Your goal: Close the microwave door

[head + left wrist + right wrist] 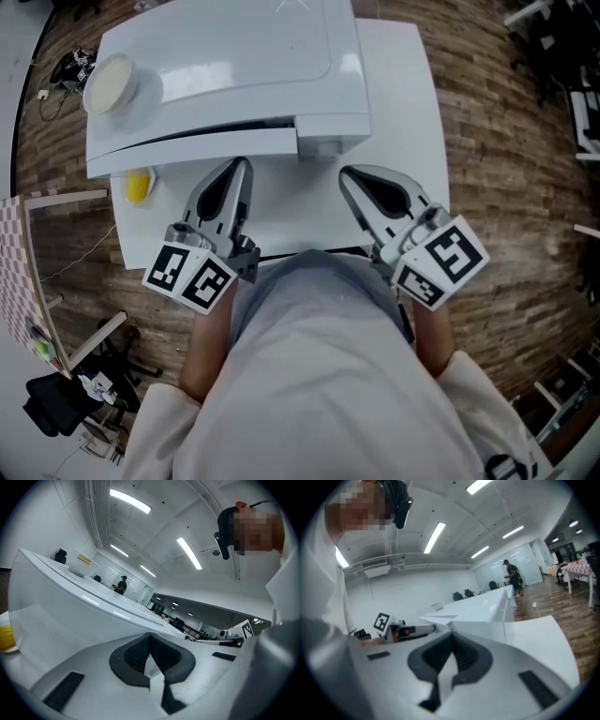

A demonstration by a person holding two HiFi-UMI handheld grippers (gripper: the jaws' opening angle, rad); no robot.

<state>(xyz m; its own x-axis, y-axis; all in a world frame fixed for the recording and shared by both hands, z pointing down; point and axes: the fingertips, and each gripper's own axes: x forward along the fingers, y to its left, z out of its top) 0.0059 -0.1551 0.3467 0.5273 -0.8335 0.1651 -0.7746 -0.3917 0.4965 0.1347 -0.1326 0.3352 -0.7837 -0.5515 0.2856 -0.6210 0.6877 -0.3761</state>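
Closest to the lens, our pale shirt point(319, 375) fills the bottom of the head view, and we hold a gripper out in each hand towards a white microwave point(234, 66). Its long axis runs left to right across the white table point(403, 112), and its front faces us. Along that front lies the microwave door point(197, 152), a long smooth panel. A thin dark slit separates it from the body, so it seems slightly ajar, though from this steep angle we cannot be sure.

Our left gripper point(242, 167) points at the door just short of its face, jaws pressed together on nothing. Our right gripper point(347, 176) is aimed below the control end, tips likewise together and empty. Each gripper's own view shows ribbed dark pads meeting at the tip.

On the microwave's glossy, rounded top sits a shallow round cream dish point(111, 82). A small yellow object point(139, 186) lies on the table beside the door's left end.

Brown wood-plank floor point(506, 187) surrounds the table. The gripper views show a white-walled open office with long strip lights point(435, 536) overhead. A fine dotted mesh textures the door's face in the left gripper view.
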